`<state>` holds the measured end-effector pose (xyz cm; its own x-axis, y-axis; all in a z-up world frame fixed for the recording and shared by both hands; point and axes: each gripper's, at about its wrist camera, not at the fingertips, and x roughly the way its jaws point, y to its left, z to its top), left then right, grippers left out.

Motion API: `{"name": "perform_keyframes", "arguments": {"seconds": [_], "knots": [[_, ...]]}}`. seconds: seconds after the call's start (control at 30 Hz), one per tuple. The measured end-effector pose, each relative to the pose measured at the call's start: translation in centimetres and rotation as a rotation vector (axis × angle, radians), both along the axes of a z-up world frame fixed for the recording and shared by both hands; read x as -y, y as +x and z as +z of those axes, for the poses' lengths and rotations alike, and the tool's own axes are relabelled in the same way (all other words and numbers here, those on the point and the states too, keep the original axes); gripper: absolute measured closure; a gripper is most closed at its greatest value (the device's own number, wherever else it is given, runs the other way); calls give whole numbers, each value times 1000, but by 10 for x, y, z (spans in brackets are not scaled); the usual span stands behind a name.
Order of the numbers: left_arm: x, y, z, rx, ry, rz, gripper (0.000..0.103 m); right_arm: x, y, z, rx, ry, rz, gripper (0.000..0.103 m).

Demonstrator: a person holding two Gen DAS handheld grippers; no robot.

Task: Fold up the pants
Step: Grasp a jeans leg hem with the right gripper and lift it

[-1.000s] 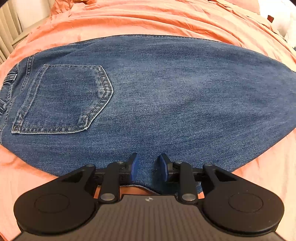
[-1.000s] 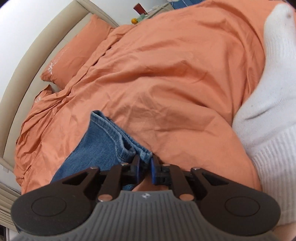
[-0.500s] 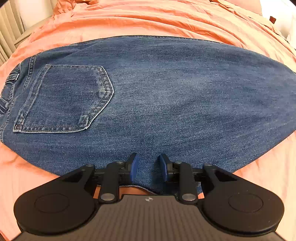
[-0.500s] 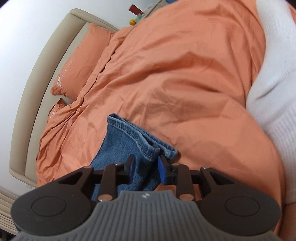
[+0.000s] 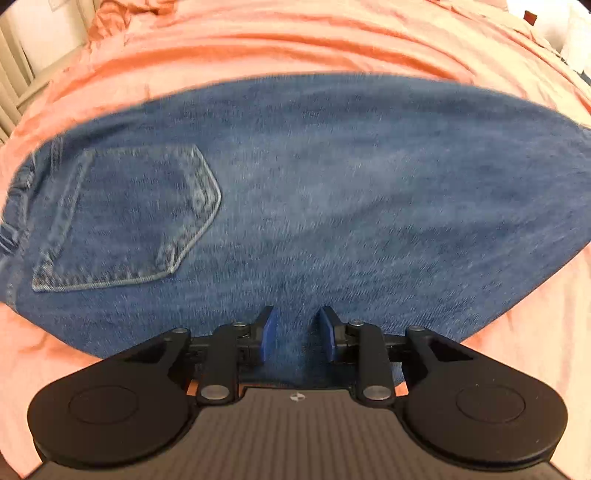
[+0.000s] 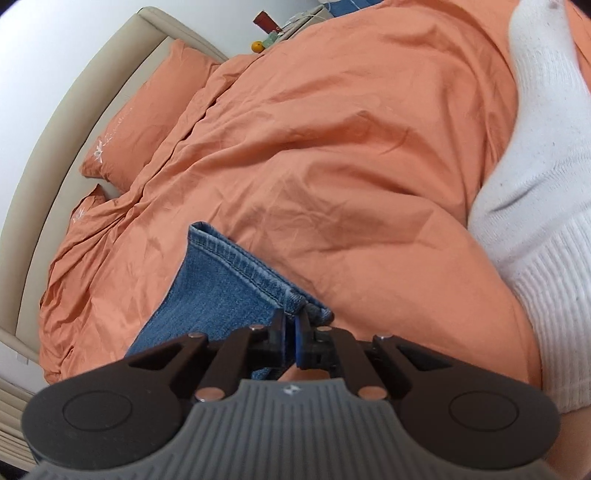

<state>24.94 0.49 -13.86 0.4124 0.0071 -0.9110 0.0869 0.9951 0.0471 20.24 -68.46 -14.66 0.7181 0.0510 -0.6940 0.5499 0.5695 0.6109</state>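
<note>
Blue jeans [image 5: 332, 192] lie flat across the orange bedspread, back pocket [image 5: 125, 218] at the left, waistband at the far left edge. My left gripper [image 5: 295, 332] is open, its blue pads [image 5: 269, 332] over the near edge of the denim with nothing between them. In the right wrist view the hemmed leg end [image 6: 236, 280] of the jeans lies on the bedspread. My right gripper [image 6: 291, 328] is shut on the near corner of that hem.
The orange bedspread [image 6: 332, 147] covers the bed, with an orange pillow [image 6: 147, 110] by the beige headboard [image 6: 74, 129]. A foot in a white sock [image 6: 535, 184] rests on the bed at the right. Small items stand on a nightstand [image 6: 273, 29] beyond.
My right gripper was shut, opened half a second ago, and has now shut on the hem corner. The left gripper has stayed open and moved slightly over the denim.
</note>
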Motion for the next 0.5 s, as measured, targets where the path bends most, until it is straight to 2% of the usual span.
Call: {"name": "perform_keyframes", "arguments": {"seconds": [0.03,0.07,0.1,0.13,0.2,0.3,0.47,0.5], "knots": [[1,0,5,15,-5,-5,69,0,-3,2,13,16,-1,94],[4,1,10,26,-18,-13,69,1,-7,4,23,33,-2,85],[6,3,17,35,-30,-20,69,1,-10,7,30,48,4,69],[10,5,22,47,-41,-28,68,1,-14,9,36,58,1,64],[21,12,29,61,-59,-53,68,2,-20,7,36,105,-11,62],[40,23,33,77,-86,-95,68,7,-23,-10,35,238,-56,64],[76,45,23,83,-145,-157,68,18,-10,-38,67,350,-86,67],[83,48,22,85,-149,-172,68,20,-6,-41,85,357,-84,71]]}}
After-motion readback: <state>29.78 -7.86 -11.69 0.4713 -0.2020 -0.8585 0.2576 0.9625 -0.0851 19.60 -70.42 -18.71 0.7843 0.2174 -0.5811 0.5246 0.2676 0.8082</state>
